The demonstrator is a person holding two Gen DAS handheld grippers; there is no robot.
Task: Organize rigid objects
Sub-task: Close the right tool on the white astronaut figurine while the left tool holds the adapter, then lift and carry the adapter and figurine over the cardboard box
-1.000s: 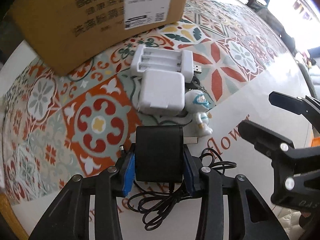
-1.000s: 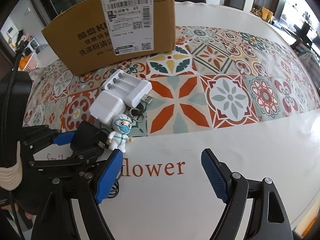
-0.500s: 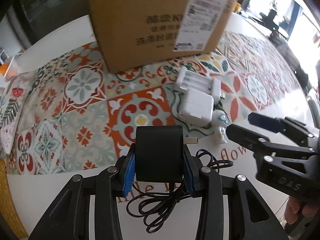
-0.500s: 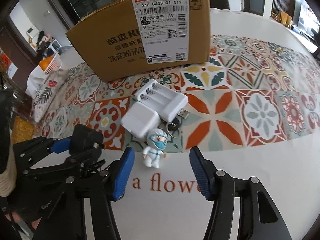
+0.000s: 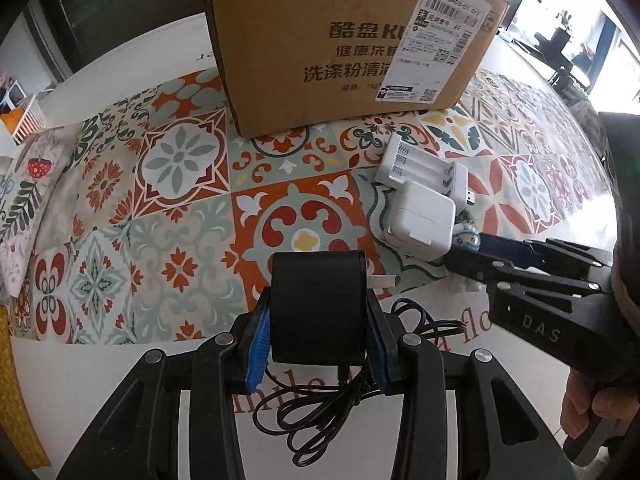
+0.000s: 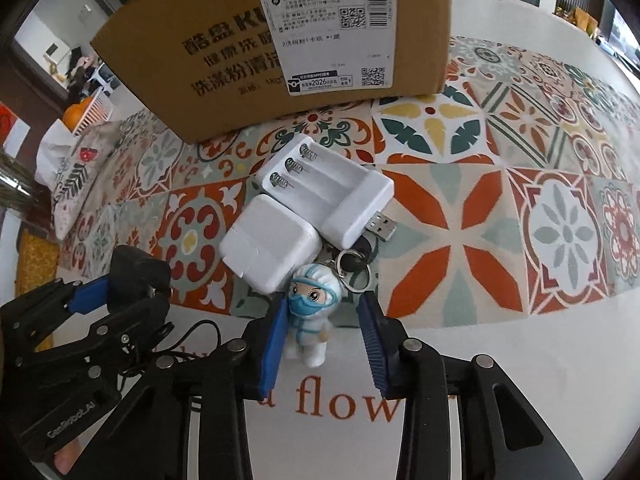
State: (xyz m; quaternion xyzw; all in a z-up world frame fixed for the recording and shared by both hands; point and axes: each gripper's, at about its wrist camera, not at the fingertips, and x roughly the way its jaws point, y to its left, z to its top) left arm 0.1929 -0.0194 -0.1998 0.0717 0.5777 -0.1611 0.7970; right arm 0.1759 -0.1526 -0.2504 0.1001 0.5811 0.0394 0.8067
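My left gripper [image 5: 318,344] is shut on a black power adapter [image 5: 318,306], held above the table with its black cable [image 5: 320,408] hanging below; it also shows in the right wrist view [image 6: 136,276]. My right gripper [image 6: 324,344] is open, its blue pads on either side of a small white medic figurine keychain [image 6: 312,312] that stands on the table. The left pad looks close to or touching it. Just behind lie a white square charger [image 6: 270,244] and a white battery charger with a USB plug [image 6: 328,192].
A large cardboard box [image 6: 280,40] stands at the back on the patterned tablecloth [image 6: 500,200]. A cushion [image 6: 76,168] lies at the far left. The right gripper's body [image 5: 552,300] reaches in from the right in the left wrist view.
The left gripper has lifted the black adapter and drawn back to the left. The right gripper has moved forward and narrowed, so its pads now flank the figurine.
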